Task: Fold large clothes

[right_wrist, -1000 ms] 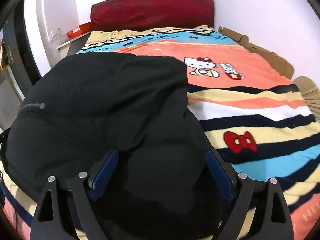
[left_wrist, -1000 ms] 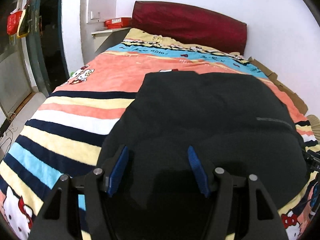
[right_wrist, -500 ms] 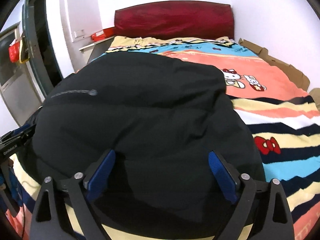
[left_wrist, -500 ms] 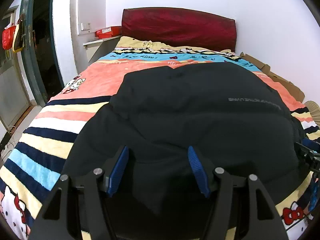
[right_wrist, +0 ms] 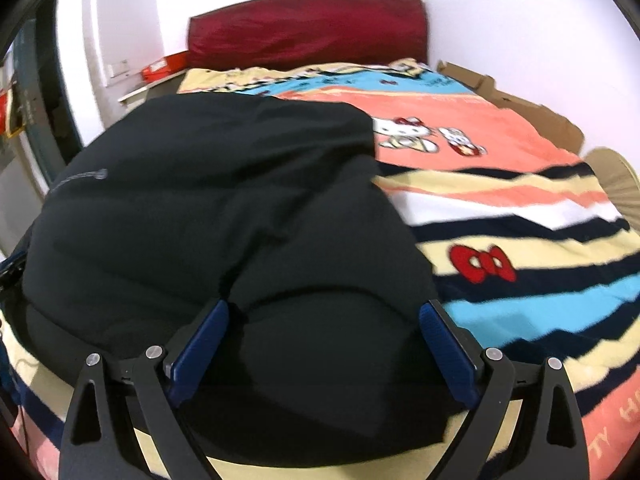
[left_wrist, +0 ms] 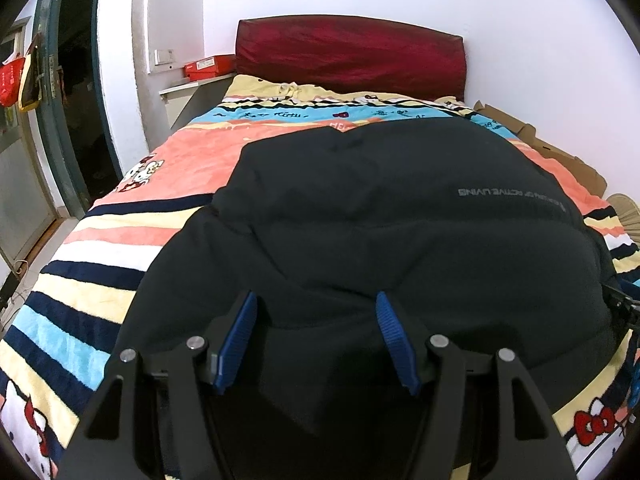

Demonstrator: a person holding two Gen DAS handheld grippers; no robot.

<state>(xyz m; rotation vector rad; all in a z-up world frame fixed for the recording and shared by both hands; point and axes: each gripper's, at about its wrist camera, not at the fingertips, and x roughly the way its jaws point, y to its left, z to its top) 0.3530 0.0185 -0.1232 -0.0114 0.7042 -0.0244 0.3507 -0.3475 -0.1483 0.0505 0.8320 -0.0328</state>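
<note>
While the black jacket point(left_wrist: 400, 232) lies spread on the striped bed point(left_wrist: 92, 256), both the left gripper point(left_wrist: 316, 340) and right gripper point(right_wrist: 324, 344) hang over its near edge, jaws apart, the right's having just been opening.

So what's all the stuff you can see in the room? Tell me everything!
jacket: one, black and puffy, on the near end of the bed
blanket: one, striped peach, cream, navy, white and blue with cartoon cats and red bows, covering the bed
headboard: one, dark red, against the white wall
box: one, red, on the ledge left of the headboard
cardboard: brown, flattened, along the bed's right side
bag: one, red, hanging by the door
left gripper: black with blue pads, open over the jacket
right gripper: black with blue pads, open wide, just been opening, jacket between its fingers
</note>
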